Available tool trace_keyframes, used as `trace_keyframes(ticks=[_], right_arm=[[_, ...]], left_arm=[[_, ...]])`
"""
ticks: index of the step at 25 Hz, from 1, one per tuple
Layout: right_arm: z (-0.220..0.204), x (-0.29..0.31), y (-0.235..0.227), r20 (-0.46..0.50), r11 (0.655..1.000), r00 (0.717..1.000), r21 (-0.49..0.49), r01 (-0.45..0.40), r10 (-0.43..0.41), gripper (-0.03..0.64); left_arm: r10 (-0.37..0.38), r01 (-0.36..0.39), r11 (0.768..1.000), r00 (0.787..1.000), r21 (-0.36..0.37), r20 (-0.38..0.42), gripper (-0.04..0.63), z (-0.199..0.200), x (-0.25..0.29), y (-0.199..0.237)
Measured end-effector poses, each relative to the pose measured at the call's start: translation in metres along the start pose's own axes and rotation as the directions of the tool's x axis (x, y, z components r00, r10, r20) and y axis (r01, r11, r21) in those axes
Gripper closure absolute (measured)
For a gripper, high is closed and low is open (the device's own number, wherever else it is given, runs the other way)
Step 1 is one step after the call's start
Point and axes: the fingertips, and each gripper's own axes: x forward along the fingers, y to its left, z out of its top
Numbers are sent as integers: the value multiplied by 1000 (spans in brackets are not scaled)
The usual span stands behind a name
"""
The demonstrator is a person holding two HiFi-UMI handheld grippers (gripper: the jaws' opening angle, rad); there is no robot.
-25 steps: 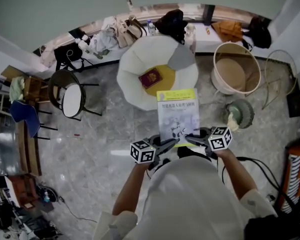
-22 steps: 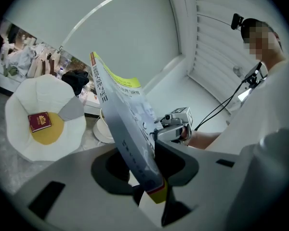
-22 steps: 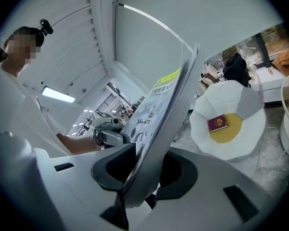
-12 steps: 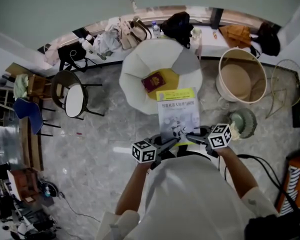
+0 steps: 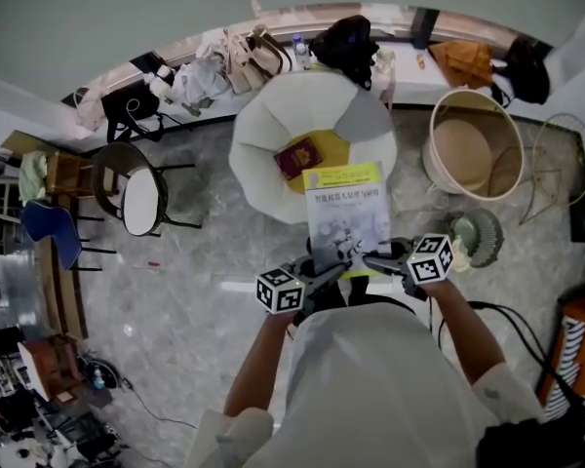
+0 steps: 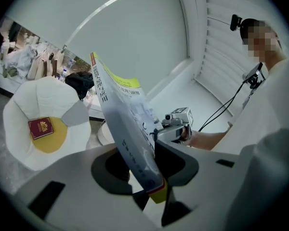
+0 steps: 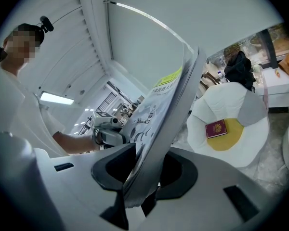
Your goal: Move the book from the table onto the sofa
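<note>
A pale book with a yellow top band (image 5: pixel 347 217) hangs in the air in front of a white flower-shaped sofa (image 5: pixel 263 139). My left gripper (image 5: pixel 324 271) is shut on its near left corner, and my right gripper (image 5: pixel 372 260) is shut on its near right corner. In the left gripper view the book (image 6: pixel 126 124) rises edge-on from between the jaws. In the right gripper view the book (image 7: pixel 159 114) likewise stands between the jaws. A small dark red book (image 5: pixel 297 157) lies on the sofa's yellow centre cushion (image 5: pixel 333 149).
A round beige tub (image 5: pixel 473 144) stands right of the sofa, with a small round fan (image 5: pixel 478 237) on the floor below it. A black chair with a white seat (image 5: pixel 136 195) is at the left. Bags and clutter line the low ledge (image 5: pixel 273 52) behind the sofa.
Both grippers have carried the book forward toward the sofa; its far edge now overlaps the sofa's front more than before. The grip on both corners is unchanged.
</note>
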Motion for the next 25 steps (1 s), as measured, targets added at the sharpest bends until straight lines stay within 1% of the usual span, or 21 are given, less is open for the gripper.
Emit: trace_keyframes(ticks=[5,9,15,20,25], right_arm=[[27,23,-18,14,999,1000,27,23,-23,477],[41,46,-36,24,999,999,42,29,-30,474],[66,82,-76,25,996,999,81,46,-48,476],[75,107,-112,29,990,997,121,69,-73,475],[78,127,-142,40,984,994,152,91,-98,476]], left_arm=[[-23,23,1000,1000,-14,-19,460,26,-7,32],[-32,32,999,998,-13,-47,460,38,-11,65],[-47,45,999,996,-29,-76,460,60,-12,121],[-63,58,997,992,-48,-109,460,68,-5,167],[-86,79,995,987,-55,-137,460,71,1,203]])
